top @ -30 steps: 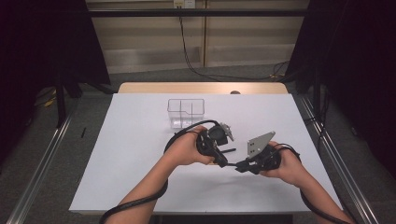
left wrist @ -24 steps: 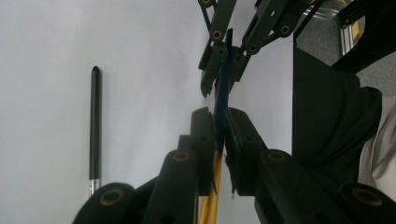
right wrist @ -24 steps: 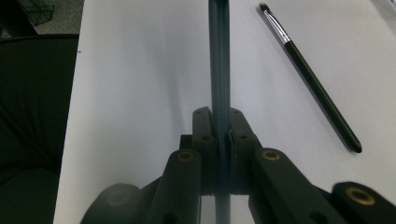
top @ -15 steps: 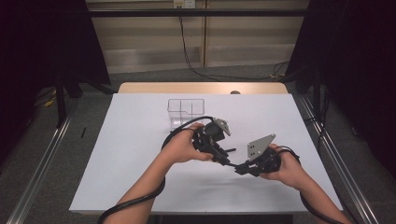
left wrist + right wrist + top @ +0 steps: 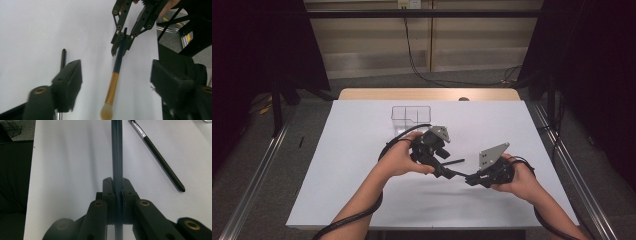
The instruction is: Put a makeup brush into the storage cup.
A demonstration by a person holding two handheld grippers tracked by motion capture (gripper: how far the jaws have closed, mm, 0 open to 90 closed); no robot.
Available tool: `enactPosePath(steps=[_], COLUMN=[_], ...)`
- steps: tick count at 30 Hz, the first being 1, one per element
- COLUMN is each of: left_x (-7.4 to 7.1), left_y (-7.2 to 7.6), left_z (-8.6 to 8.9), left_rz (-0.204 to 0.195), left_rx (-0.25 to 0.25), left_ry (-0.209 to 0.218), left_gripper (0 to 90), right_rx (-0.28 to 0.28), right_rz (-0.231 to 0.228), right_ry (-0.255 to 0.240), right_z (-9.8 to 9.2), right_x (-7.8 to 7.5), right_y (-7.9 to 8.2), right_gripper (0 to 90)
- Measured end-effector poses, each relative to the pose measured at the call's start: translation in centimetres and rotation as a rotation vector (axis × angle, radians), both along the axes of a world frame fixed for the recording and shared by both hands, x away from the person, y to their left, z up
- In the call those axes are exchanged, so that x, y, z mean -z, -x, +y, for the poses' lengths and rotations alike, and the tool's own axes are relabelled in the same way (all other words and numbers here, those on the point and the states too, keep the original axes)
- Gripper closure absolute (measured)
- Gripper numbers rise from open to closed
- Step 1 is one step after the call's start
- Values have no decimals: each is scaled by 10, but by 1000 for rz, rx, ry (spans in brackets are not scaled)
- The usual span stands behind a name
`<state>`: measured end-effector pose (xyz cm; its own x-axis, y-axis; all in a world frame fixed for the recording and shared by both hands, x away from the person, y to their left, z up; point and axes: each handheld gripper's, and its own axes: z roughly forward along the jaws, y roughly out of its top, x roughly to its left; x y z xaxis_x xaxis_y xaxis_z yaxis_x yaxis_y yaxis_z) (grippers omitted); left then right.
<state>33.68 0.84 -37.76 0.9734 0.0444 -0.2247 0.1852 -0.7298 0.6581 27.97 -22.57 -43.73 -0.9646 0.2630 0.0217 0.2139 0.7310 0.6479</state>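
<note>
From the high view, the right gripper [image 5: 473, 178] pinches one end of a slim makeup brush [image 5: 455, 173] above the white table [image 5: 337, 165], while the left gripper [image 5: 443, 171] sits at the brush's other end; with a single pinch point, the brush could swivel or sag.

In the left gripper view, its jaws have just been opening and stand wide; the brush [image 5: 115, 70], gold ferrule and pale tip, hangs between them untouched. A second black brush [image 5: 63, 58] lies on the table beyond.

In the right gripper view, the jaws clamp tight on the dark handle [image 5: 117, 157]; a weak grip there would drop it.
</note>
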Motion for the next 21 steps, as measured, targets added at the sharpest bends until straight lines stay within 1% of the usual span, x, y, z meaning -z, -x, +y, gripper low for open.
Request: enactPosePath(steps=[5,8,14,15,20,21], left_x=[2,3,8,9,11,11], left_y=[-1,0,0,-1,0,-1], left_z=[6,10,17,18,19,21], left_rz=[-22,-22,-7,-22,-29,-39], left_rx=[-28,-34,-67,-69,-75,-76], left_ry=[25,37,74,70,68,84], left_gripper=[137,132,109,107,100,98], right_rx=[18,26,40,39,37,40], right_rz=[5,14,4,3,3,6], right_ry=[-4,-12,-34,-35,-35,-36], right_z=[-2,-4,-6,-6,-6,-7], right_x=[2,3,2,1,2,2], right_y=[-1,0,0,0,0,0], right_gripper=[845,844,844,844,844,844])
